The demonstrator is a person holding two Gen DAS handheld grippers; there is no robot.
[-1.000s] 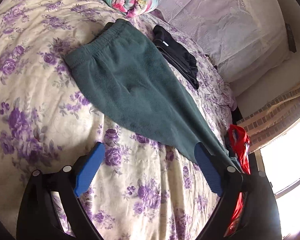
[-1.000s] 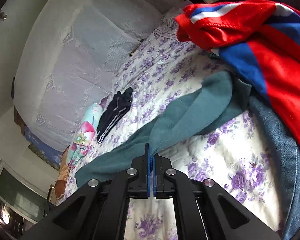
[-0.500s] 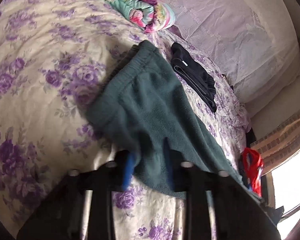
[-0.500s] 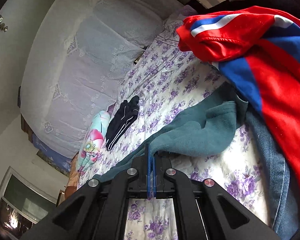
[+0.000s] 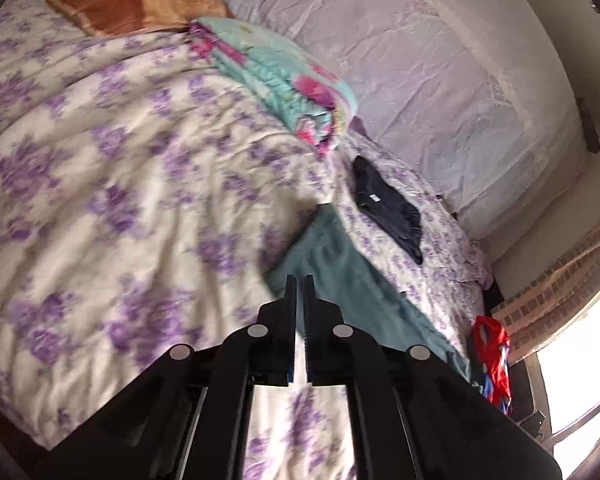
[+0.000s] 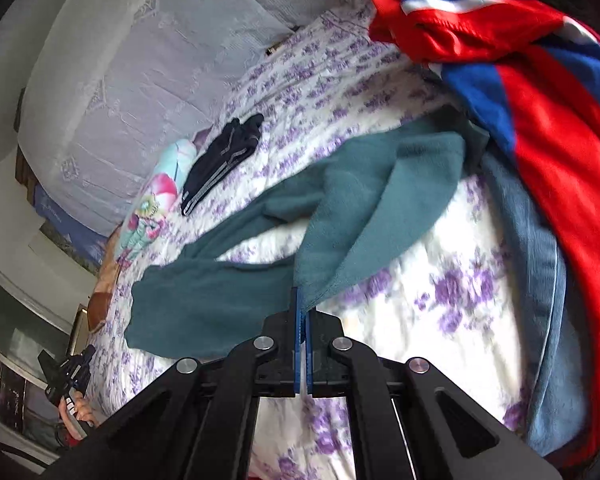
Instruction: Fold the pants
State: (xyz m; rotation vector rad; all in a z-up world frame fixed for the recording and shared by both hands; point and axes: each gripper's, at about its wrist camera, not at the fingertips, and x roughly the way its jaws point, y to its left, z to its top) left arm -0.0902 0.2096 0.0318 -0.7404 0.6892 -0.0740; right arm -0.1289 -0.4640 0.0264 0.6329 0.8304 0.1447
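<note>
The teal fleece pants (image 6: 364, 196) lie across the flowered bedspread (image 6: 440, 300). My right gripper (image 6: 302, 300) is shut on the leg hem and has lifted it, so the leg is doubled back toward the waist. In the left wrist view my left gripper (image 5: 299, 282) is shut, its tips at the near edge of the pants (image 5: 340, 268) by the waist; the fabric between the tips is hidden. The left gripper also shows small in the right wrist view (image 6: 70, 372), away from the waist end.
A folded black garment (image 5: 388, 208) lies beyond the pants. A folded teal-and-pink quilt (image 5: 288, 80) and a brown pillow (image 5: 132, 6) sit at the head of the bed. A red-and-blue garment (image 6: 540, 92) over blue denim (image 6: 540, 280) lies beside the leg end.
My left gripper closed from wide open and moved to the waist edge of the pants. My right gripper pulled the leg hem up and back, folding the leg over.
</note>
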